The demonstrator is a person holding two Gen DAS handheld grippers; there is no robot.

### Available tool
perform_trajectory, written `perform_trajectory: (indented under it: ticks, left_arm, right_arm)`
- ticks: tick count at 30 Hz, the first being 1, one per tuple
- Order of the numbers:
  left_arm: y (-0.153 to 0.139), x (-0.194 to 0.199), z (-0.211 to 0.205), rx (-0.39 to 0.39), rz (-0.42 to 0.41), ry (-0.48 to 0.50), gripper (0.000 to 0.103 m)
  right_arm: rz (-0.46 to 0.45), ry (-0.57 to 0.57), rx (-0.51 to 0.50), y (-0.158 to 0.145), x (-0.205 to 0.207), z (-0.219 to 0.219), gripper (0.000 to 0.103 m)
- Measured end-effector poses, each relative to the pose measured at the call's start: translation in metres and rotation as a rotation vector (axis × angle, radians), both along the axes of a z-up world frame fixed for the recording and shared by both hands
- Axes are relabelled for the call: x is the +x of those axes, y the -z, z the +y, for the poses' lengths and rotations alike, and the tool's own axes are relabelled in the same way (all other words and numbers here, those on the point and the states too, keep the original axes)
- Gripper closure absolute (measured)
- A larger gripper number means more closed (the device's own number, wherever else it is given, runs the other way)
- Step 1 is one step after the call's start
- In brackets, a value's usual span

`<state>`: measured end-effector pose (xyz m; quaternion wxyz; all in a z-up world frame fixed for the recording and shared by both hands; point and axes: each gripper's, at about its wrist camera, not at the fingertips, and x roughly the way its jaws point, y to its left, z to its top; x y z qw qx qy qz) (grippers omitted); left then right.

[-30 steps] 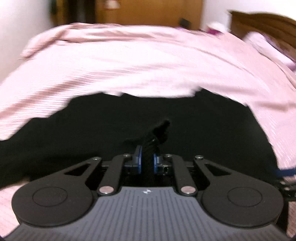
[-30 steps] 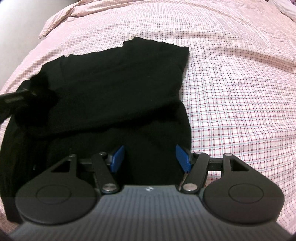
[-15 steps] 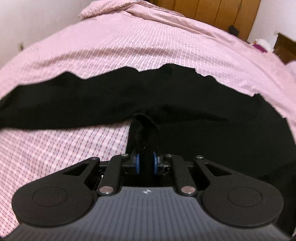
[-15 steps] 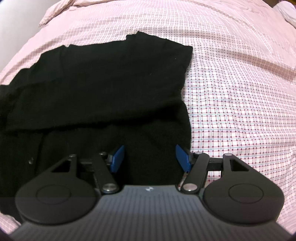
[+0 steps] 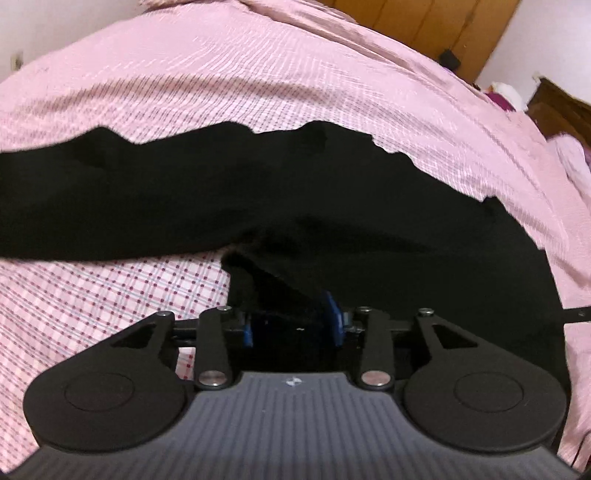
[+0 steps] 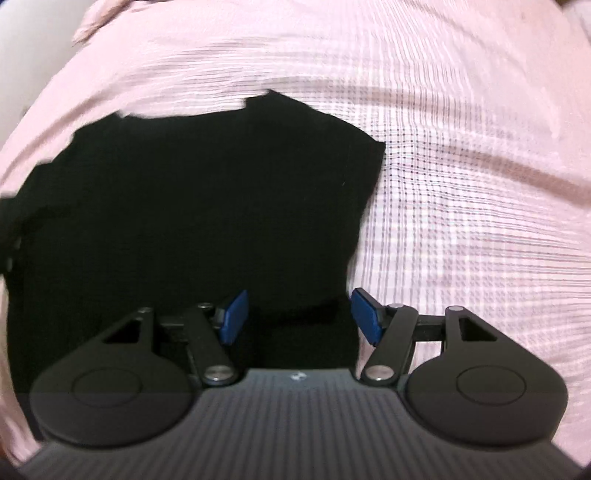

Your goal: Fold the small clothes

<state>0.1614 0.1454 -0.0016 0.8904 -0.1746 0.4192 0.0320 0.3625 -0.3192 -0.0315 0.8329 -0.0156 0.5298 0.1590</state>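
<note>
A black garment [image 5: 295, 206] lies spread on the pink checked bed cover [image 5: 110, 295]. In the left wrist view a fold of its cloth still lies between the blue pads of my left gripper [image 5: 293, 321], whose jaws stand apart. In the right wrist view the same garment [image 6: 207, 206] lies folded over itself, with its right edge straight. My right gripper [image 6: 297, 317] is open and empty just above the garment's near right corner.
The bed cover [image 6: 461, 184] stretches wide around the garment. Wooden wardrobe doors [image 5: 424, 22] and a dark headboard [image 5: 561, 110] stand beyond the bed's far side. A white wall [image 5: 44, 22] is on the left.
My left gripper has opened its jaws around the cloth it was pinching and has swung over the garment. My right gripper stayed open and shifted slightly forward.
</note>
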Motion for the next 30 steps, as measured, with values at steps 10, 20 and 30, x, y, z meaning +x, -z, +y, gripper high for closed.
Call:
perform_trajectory:
  ticks: [10, 20, 30]
  left_arm:
    - [-0.014, 0.005, -0.007, 0.042, -0.093, 0.069, 0.091]
    - [-0.051, 0.048, -0.013, 0.168, -0.224, 0.055, 0.092]
    - [0.001, 0.077, 0.005, 0.26, -0.029, 0.004, 0.087]
  right_arm:
    - [-0.028, 0.123, 0.061, 0.037, 0.077, 0.007, 0.057]
    - [-0.26, 0.159, -0.034, 0.004, 0.057, 0.006, 0.095]
    - [-0.235, 0.136, -0.176, 0.041, 0.062, 0.022, 0.091]
